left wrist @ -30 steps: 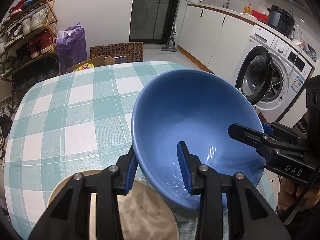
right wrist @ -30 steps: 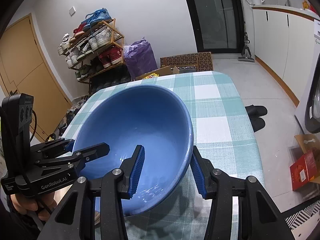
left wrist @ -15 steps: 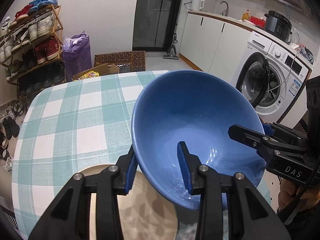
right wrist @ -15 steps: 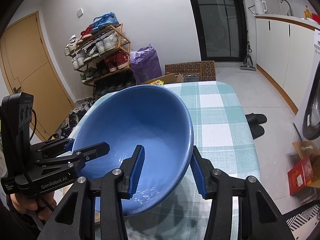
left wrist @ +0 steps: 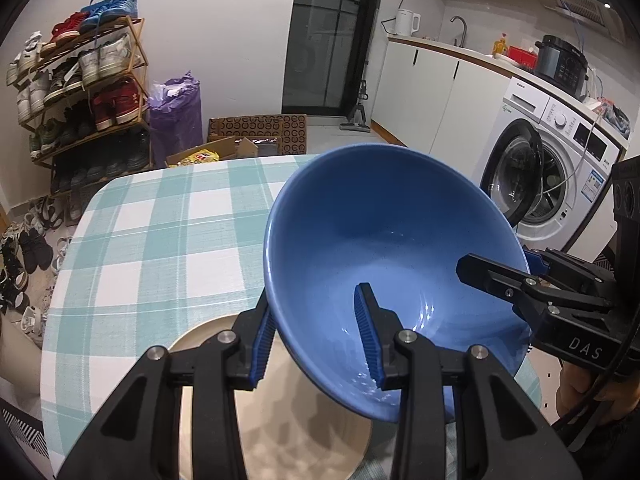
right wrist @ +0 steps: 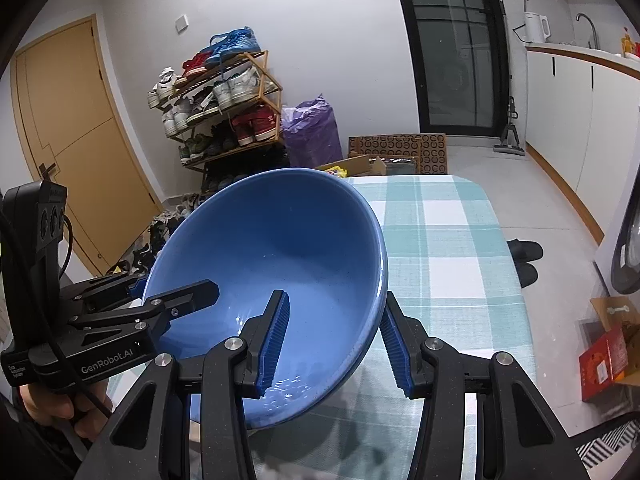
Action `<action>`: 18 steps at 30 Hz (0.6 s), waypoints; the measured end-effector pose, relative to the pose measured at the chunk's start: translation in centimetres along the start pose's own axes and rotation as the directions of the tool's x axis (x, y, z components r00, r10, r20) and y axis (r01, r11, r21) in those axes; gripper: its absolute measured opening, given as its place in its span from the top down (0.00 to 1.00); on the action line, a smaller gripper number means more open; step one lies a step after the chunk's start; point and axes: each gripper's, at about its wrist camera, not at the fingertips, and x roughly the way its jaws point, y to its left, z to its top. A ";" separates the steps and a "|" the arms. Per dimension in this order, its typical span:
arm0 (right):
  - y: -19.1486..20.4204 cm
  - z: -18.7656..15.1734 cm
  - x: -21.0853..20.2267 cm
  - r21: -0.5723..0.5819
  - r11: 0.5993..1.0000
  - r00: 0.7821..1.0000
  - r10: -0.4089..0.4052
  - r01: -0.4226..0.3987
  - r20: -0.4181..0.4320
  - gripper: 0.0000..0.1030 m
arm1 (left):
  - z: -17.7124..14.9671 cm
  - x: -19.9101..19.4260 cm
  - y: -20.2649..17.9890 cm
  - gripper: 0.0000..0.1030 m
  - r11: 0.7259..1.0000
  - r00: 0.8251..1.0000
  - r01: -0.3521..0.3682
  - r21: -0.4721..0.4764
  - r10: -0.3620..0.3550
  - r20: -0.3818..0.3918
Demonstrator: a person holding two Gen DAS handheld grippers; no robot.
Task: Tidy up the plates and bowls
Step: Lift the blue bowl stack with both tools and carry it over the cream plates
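A large blue bowl (left wrist: 384, 240) hangs tilted above the checked tablecloth (left wrist: 160, 240), held from both sides. My left gripper (left wrist: 316, 312) is shut on its left rim, one pad inside and one outside. My right gripper (right wrist: 334, 308) is shut on the opposite rim in the same way. Each gripper also shows in the other's view: the right gripper (left wrist: 496, 264) at the bowl's right edge, the left gripper (right wrist: 176, 286) at its left edge. A beige plate (left wrist: 272, 420) lies on the table under the bowl (right wrist: 288, 248), partly hidden by my fingers.
Beyond the table (right wrist: 440, 240) stand a shoe rack (left wrist: 80, 92), a purple bag (left wrist: 174, 116) and cardboard boxes (left wrist: 256, 132). A washing machine (left wrist: 552, 168) and white cabinets line the right. Slippers (right wrist: 524, 256) and a red box (right wrist: 604, 360) lie on the floor.
Both grippers have lifted the bowl and drawn it back from the table. The table's far edge and more of the room now show. The grips have not shifted.
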 end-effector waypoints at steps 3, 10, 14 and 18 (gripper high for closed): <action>0.9 -0.1 -0.2 -0.010 1.000 1.000 0.008 -0.008 0.001 0.54 | -0.3 -0.7 0.5 0.64 1.000 1.000 -0.008 -0.008 0.008 0.010; 3.2 -0.4 0.0 -0.036 0.999 0.999 0.033 -0.033 -0.002 0.54 | -1.5 -2.3 2.3 0.64 0.999 0.999 -0.032 -0.032 0.033 0.021; 4.8 -0.7 0.3 -0.056 0.997 0.999 0.050 -0.051 -0.011 0.54 | -2.1 -2.9 3.5 0.64 0.998 0.999 -0.045 -0.048 0.046 0.022; 6.3 -1.1 0.8 -0.076 0.995 0.997 0.066 -0.068 -0.026 0.54 | -2.8 -3.2 4.5 0.64 0.996 0.998 -0.059 -0.067 0.060 0.019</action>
